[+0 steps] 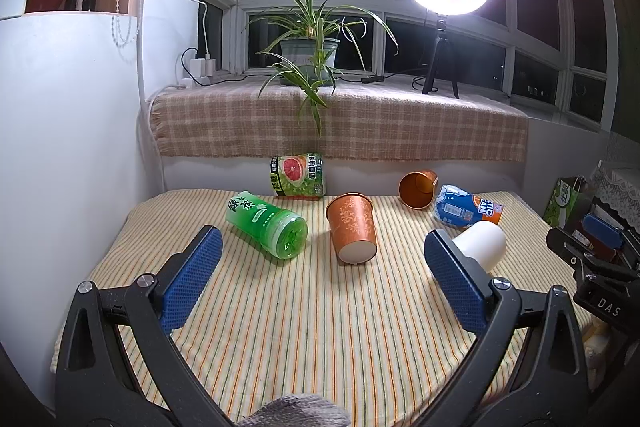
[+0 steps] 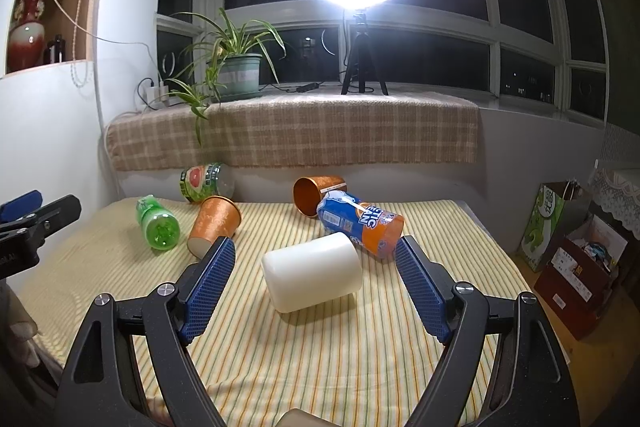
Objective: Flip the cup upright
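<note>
While both tools hover above the striped worktop (image 2: 320,359), neither touches anything. The right tool (image 2: 316,279) has its blue pads spread wide, and the white cup (image 2: 312,273) lies on its side on the cloth between them, closed base toward the camera and apart from both pads. At two o'clock from the white cup, touching or nearly touching it, lies a blue-and-orange bottle (image 2: 360,223), with a copper cup (image 2: 316,193) on its side just behind.

The left tool (image 1: 322,267) is likewise spread wide and holds nothing. Ahead of it at twelve o'clock a patterned orange cup (image 1: 352,227) lies tipped over, base toward the camera. A green bottle (image 1: 266,223) lies at ten o'clock, and a grapefruit-label bottle (image 1: 298,175) sits behind at the worktop's far edge. The white cup (image 1: 482,241) shows just past the left tool's right pad.
</note>
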Demonstrator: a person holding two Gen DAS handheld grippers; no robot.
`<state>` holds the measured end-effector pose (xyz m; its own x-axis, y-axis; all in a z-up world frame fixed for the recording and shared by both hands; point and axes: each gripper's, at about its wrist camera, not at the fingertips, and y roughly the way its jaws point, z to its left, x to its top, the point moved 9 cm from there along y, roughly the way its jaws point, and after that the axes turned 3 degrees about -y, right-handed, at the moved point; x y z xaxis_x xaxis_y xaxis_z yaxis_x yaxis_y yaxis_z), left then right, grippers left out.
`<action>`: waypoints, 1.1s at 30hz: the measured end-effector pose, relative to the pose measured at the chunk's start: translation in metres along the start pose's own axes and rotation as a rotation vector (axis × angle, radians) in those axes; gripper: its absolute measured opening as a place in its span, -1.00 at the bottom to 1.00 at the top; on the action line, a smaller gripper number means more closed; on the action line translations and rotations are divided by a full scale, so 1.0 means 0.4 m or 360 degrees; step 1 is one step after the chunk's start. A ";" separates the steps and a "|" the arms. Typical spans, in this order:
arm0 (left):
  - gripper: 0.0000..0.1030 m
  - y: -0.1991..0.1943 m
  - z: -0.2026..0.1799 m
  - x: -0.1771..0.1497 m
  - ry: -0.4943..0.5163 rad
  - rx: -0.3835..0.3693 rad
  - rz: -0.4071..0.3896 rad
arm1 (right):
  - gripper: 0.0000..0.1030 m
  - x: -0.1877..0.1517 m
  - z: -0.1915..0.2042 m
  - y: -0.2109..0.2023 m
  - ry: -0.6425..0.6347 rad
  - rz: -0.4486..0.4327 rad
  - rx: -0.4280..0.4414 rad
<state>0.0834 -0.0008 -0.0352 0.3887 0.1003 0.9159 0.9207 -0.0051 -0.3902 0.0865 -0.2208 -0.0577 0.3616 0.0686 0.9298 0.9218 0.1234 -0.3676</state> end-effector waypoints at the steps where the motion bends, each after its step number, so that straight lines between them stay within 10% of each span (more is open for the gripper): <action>1: 0.99 0.000 0.000 0.000 0.0000 0.0000 0.0000 | 0.60 -0.002 -0.001 0.000 0.0002 0.0001 0.0001; 33: 0.99 0.001 -0.001 0.000 0.0003 0.0003 0.0006 | 0.60 -0.014 -0.007 0.005 0.0022 0.0031 -0.0007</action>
<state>0.0837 -0.0011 -0.0355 0.3925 0.0983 0.9145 0.9191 -0.0036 -0.3941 0.0865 -0.2238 -0.0637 0.3815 0.0571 0.9226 0.9151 0.1179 -0.3857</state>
